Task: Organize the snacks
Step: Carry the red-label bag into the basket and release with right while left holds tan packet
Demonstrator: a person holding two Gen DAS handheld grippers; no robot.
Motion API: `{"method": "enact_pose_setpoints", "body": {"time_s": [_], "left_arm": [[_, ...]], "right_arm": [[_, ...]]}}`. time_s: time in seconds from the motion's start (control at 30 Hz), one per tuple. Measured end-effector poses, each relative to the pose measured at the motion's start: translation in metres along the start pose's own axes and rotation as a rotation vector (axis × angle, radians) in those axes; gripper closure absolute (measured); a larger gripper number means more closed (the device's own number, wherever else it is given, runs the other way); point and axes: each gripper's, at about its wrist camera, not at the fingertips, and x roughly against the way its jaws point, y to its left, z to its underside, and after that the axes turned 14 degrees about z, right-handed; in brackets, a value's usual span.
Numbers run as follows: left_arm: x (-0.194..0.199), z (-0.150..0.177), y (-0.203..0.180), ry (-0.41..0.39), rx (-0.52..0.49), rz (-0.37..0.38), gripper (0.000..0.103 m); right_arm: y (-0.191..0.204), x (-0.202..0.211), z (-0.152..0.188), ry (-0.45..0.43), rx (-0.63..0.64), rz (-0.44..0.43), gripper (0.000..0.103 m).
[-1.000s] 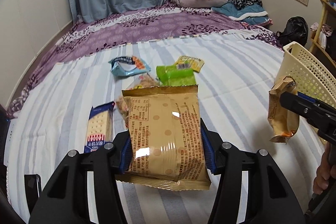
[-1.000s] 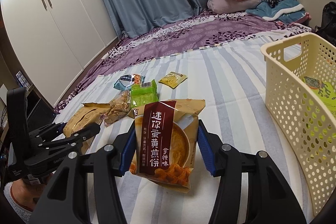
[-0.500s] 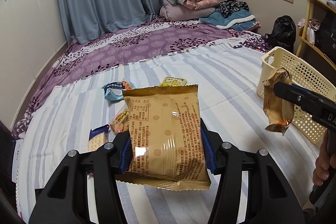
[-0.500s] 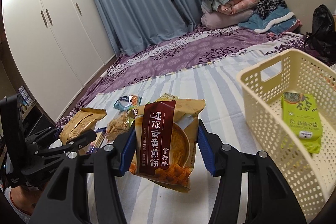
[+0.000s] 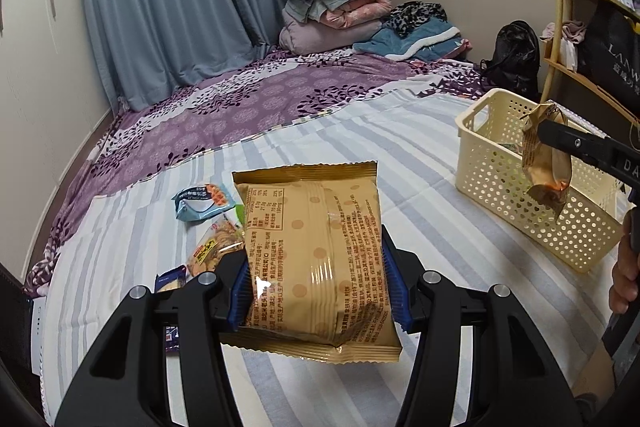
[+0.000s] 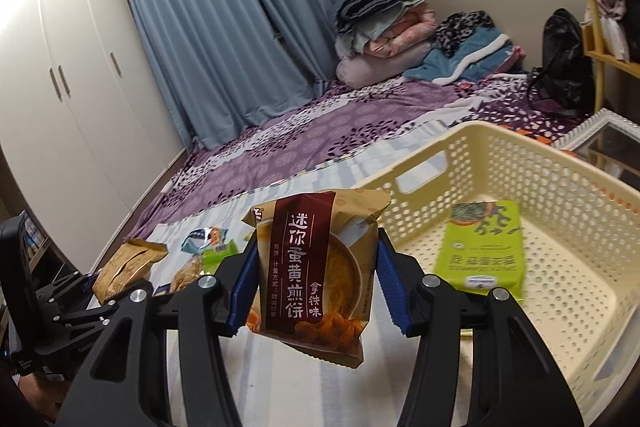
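Gold crinkled foil fills our left view: the tan, dotted snack packet with printed back panel (image 5: 316,263) sits clamped between the blue ribbed pads (image 5: 394,291) of the left gripper (image 5: 316,287), its lower seam hanging below the fingers and hiding the bedsheet behind it. Past the left finger we catch only slivers: a dark blue cracker pack (image 5: 170,279) cut off by the black arm, a clear crinkly bag of brownish snacks (image 5: 212,247), a light blue glossy pouch (image 5: 202,201), and a thin strip of something green that we cannot make out.

Over on the other side, the right gripper (image 6: 316,285) grips a tan pouch with a maroon band of white characters (image 6: 312,275), pads pressing its two edges, its bottom corner drooping under the fingers. Just beyond the right finger sits the cream perforated plastic basket (image 6: 532,163), its near wall cut off by the frame edge, and inside it lies a flat lime-green packet (image 6: 482,251), its lower edge hidden behind the gripper arm. From the left view that maroon-banded pouch hangs in front of the basket's long wall, and whether it is over the rim we cannot tell.

Under it all lies the grey-and-white striped sheet (image 5: 400,155), soft and wrinkled, with a purple floral cover farther out. A hand (image 5: 624,275) shows at the edge, mostly cut off.
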Motion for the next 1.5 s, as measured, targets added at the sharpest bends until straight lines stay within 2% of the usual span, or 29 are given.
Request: {"method": "enact_pose_setpoints", "body": {"time_s": [0.2, 0.53, 0.7, 0.8, 0.93, 0.97, 1.0, 1.07, 1.2, 1.5], "left_arm": [[-0.004, -0.006, -0.017, 0.001, -0.034, 0.019, 0.047], [-0.011, -0.014, -0.038, 0.005, -0.066, 0.044, 0.047], [-0.013, -0.016, -0.045, 0.005, -0.077, 0.058, 0.047], [-0.014, -0.018, -0.049, 0.004, -0.085, 0.068, 0.047], [-0.016, -0.02, -0.056, 0.002, -0.095, 0.084, 0.047], [-0.017, -0.021, -0.057, 0.002, -0.098, 0.087, 0.047], [-0.018, -0.021, -0.059, 0.004, -0.1, 0.09, 0.047], [-0.019, -0.023, -0.062, 0.006, -0.104, 0.1, 0.047], [-0.022, -0.027, -0.069, 0.007, -0.116, 0.117, 0.047], [-0.034, -0.055, -0.097, -0.013, -0.155, 0.193, 0.047]], "right_arm": [[-0.033, 0.003, -0.003, -0.015, -0.049, 0.054, 0.049], [-0.05, 0.012, -0.001, -0.022, -0.07, 0.027, 0.049], [-0.057, 0.025, -0.007, -0.076, -0.091, 0.048, 0.05], [-0.065, 0.027, -0.011, -0.098, -0.084, 0.121, 0.05], [-0.078, 0.02, -0.011, -0.068, -0.075, 0.202, 0.049], [-0.082, 0.018, -0.01, -0.061, -0.076, 0.237, 0.048], [-0.085, 0.016, -0.009, -0.051, -0.077, 0.275, 0.038], [-0.09, 0.014, -0.01, -0.035, -0.073, 0.295, 0.025], [-0.091, 0.014, -0.012, -0.043, -0.031, 0.357, 0.025], [-0.095, 0.021, -0.012, -0.052, 0.001, 0.421, 0.019]]}}
